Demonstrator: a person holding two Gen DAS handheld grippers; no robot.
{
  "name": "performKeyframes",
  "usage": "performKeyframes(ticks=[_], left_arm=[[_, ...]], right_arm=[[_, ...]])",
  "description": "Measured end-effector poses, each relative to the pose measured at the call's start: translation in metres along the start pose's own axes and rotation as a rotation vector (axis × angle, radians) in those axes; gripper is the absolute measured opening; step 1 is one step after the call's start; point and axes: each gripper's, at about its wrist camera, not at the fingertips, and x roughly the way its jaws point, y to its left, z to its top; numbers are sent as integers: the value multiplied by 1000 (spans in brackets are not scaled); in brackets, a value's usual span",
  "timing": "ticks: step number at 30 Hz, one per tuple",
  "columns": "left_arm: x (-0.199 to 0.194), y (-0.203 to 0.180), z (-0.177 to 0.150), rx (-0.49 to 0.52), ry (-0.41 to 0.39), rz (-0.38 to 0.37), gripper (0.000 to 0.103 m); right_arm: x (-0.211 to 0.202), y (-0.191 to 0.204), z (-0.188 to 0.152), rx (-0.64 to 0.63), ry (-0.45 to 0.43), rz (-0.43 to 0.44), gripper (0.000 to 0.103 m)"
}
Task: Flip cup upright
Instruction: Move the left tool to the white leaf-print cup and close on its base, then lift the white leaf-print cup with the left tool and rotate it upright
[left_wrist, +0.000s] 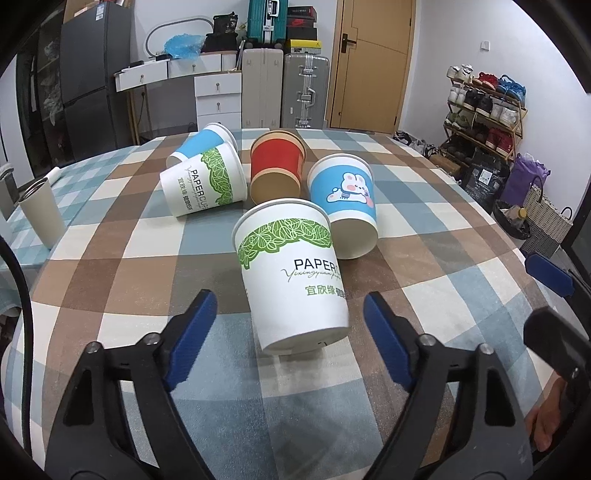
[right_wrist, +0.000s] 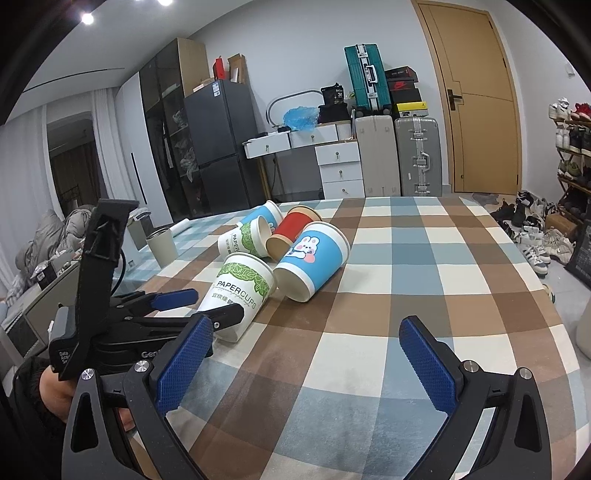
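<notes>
five paper cups lie tipped on a checked tablecloth (left_wrist: 110, 266). the nearest, a white leaf-print paper cup (left_wrist: 291, 273), rests on its side between the spread fingers of the left gripper (left_wrist: 290, 325), untouched. the right gripper (right_wrist: 306, 358) hangs apart, empty. a hard squeeze could crush it, or roll it into the bunny cup (left_wrist: 343, 199).
</notes>
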Motion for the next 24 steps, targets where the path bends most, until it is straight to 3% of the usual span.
performKeyframes(ticks=[3, 5, 13, 24], left_arm=[[7, 0, 1, -4, 25, -4, 61], [7, 2, 0, -7, 34, -18, 56], [1, 12, -3, -53, 18, -43, 55], [-36, 29, -18, -87, -49, -44, 53]], right_arm=[[0, 0, 0, 0, 1, 0, 103], [0, 0, 0, 1, 0, 1, 103], [3, 5, -3, -11, 14, 12, 103], [12, 26, -9, -61, 32, 41, 103]])
